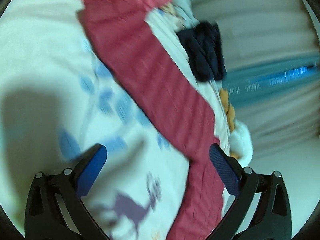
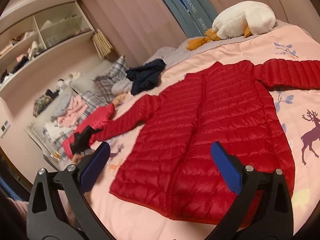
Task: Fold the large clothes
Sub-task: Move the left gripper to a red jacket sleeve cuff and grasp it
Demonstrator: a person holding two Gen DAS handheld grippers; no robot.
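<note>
The red quilted puffer jacket [image 2: 200, 124] lies flat, sleeves spread, on the pink deer-print bedspread [image 2: 300, 46]. A crumpled navy garment [image 2: 146, 76] sits around 10 o'clock from it, a white plush goose [image 2: 242, 20] at 12. The right gripper [image 2: 160, 160] and left gripper [image 1: 158, 160] both hang wide open, empty.

Left wrist view smeared by motion blur, red jacket [image 1: 152, 84] sleeve cut off at top and bottom edges, curtain lettering [image 1: 280, 80] unreadable, right wrist view cropping the far sleeve [image 2: 290, 74] cuff, shelf [image 2: 30, 46] contents too small to tell
</note>
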